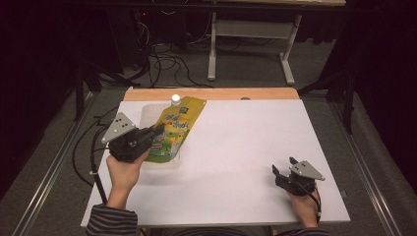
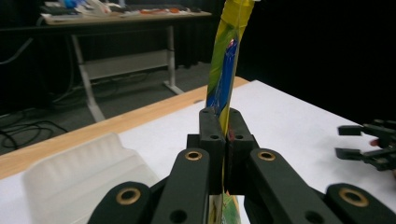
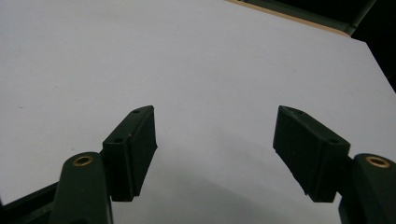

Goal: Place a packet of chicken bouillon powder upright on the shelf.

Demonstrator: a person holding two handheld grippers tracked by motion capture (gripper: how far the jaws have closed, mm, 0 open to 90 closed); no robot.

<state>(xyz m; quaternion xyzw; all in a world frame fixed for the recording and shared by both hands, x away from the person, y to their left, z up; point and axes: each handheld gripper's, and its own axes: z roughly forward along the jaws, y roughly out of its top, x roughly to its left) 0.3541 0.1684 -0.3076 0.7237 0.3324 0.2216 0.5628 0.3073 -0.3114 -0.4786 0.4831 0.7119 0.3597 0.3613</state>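
The left gripper (image 1: 156, 131) holds a yellow pouch (image 1: 178, 129) with a white cap (image 1: 175, 99). Its two jaws are pressed together on the edge of the pouch, and in the left gripper view the pouch (image 2: 227, 65) stands up thin between them and goes out at the top of the picture. The pouch reaches forward from this gripper, over a clear plastic tray (image 1: 147, 116) which lies under and just beside the gripper on the white table (image 1: 246, 142). In the left gripper view the tray (image 2: 79, 165) is low at the left of the jaws. The right gripper (image 1: 283, 169) rests on the table well apart from the pouch, its jaws spread wide with only bare table (image 3: 210, 60) between them.
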